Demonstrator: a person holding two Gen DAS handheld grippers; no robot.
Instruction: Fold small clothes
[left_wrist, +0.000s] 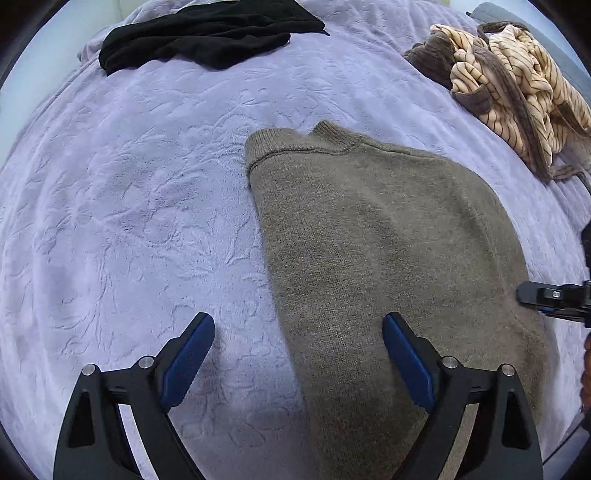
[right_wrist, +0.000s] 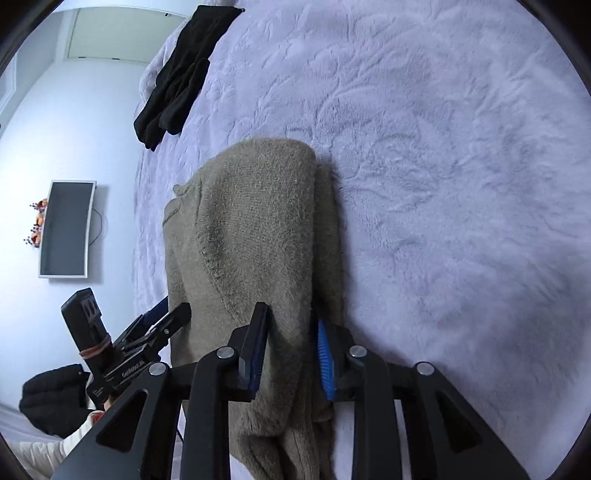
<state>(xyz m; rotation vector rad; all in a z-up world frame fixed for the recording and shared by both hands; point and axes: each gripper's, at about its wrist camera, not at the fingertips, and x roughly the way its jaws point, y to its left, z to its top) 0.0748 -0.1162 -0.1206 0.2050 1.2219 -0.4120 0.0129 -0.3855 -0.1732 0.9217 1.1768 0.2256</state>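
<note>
A: The olive-brown knitted sweater (left_wrist: 388, 236) lies partly folded on the lilac embossed plush bedspread (left_wrist: 129, 206), collar end away from the person, well apart from the crumpled black garment (left_wrist: 207, 33) at the far edge and the cream-and-brown striped heap (left_wrist: 517, 88) to the right.

B: And the grippers?

A: The left gripper (left_wrist: 299, 354) hangs wide above the sweater's near left edge, one blue pad over knit, the other over bare bedspread, nothing between them. The right gripper (right_wrist: 291, 354) stands narrow, with a bunched fold of the sweater (right_wrist: 255, 236) running between its jaws; whether the pads actually press that fold cannot be told for certain.

B: What could go wrong from here?

A: Judging by that loose-looking hold, the right side could slip out of the thick knit if it lifts, and the folded sleeve layer would flop open. The left, straddling the edge, could pinch the plush bedspread along with the sweater and drag it up, wrinkling the surface under the fold.

B: Anything else?

A: The two grippers sit near each other at the hem end; crossing paths could knock the fold askew.
</note>
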